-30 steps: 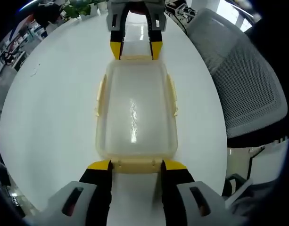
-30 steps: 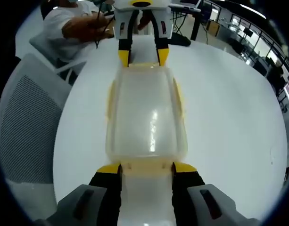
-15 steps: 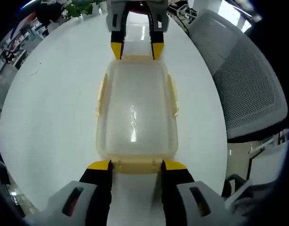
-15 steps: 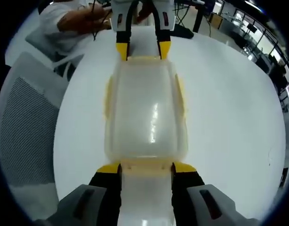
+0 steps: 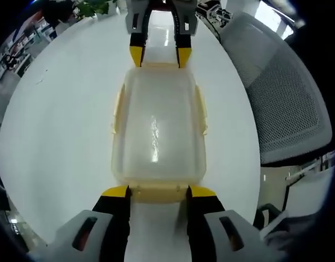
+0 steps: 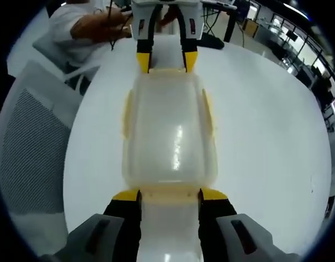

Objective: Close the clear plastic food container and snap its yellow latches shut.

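Fingers of left gripper (image 5: 157, 191) and right gripper (image 6: 169, 194) apart, straddling end latches of lidded container (image 5: 158, 128) on tabletop (image 5: 58, 125). Latching step; next, pressing latches shut.

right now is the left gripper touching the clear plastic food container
Touching: in the left gripper view the left gripper has both yellow tips against the clear plastic food container at its near yellow latch.

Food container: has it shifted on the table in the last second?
No. In the left gripper view the food container sits the same against the white table and the left gripper; only slight camera drift.
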Tool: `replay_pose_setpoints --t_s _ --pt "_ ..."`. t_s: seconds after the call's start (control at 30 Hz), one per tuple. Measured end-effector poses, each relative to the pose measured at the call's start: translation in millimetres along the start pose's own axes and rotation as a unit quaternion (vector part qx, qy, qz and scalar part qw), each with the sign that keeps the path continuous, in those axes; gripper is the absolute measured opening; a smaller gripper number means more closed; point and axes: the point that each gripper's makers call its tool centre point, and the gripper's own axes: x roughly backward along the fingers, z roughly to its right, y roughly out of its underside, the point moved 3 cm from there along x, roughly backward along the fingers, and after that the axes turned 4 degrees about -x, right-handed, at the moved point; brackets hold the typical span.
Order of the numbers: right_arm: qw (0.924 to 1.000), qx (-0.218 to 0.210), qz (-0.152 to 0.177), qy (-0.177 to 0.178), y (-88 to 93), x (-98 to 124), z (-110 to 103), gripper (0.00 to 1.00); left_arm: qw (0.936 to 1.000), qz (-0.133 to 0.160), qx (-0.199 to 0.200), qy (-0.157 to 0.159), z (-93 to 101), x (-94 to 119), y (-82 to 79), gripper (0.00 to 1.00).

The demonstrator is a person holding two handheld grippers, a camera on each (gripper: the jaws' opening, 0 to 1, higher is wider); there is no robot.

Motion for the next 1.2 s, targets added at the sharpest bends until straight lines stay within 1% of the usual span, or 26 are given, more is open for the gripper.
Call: replay_pose_setpoints --t_s 0.13,0.2,0.3,0.4,0.53,0.67,0.93,1.1,1.2 --pt "0.9999 -0.004 0.011 0.0 -4.0 7 0 0.4 1.0 0.001 0.003 0.004 -2.8 11 -1.3 0.39" --pt "0.9999 -0.005 0.013 0.003 -6.7 9 1 0.4 1.0 -0.005 -0.001 0.0 -4.0 16 -2.2 0.39" --pt "0.9999 -0.005 0.016 0.002 -11.7 16 -2 0.4 0.9999 -0.01 0.002 0.004 -2.2 23 -2.2 0.4" --pt "0.9999 -0.001 0.017 0.0 -14.5 26 -3 0.4 1.0 -0.006 0.006 0.005 0.5 28 -4.0 0.4" --pt "0.9999 0.001 0.014 -0.008 -15.6 39 -4 0.4 0.9999 -0.004 0.008 0.005 2.7 35 -10.7 0.4" --pt "0.9999 0.006 0.012 0.003 -15.6 49 0 0.4 0.9999 0.0 0.01 -0.004 -0.1 46 -18.7 0.4" --pt "0.9998 0.005 0.018 0.01 -17.9 70 2 0.4 1.0 -0.003 0.004 -0.008 -6.0 66 -31.5 0.4" --pt "0.9998 0.004 0.017 0.01 -14.5 73 3 0.4 0.9999 0.002 0.007 -0.008 -5.2 70 -37.2 0.4" --pt "0.9998 0.004 0.017 0.01 -13.3 74 1 0.4 0.9999 0.002 0.008 -0.008 -4.3 69 -38.0 0.4"
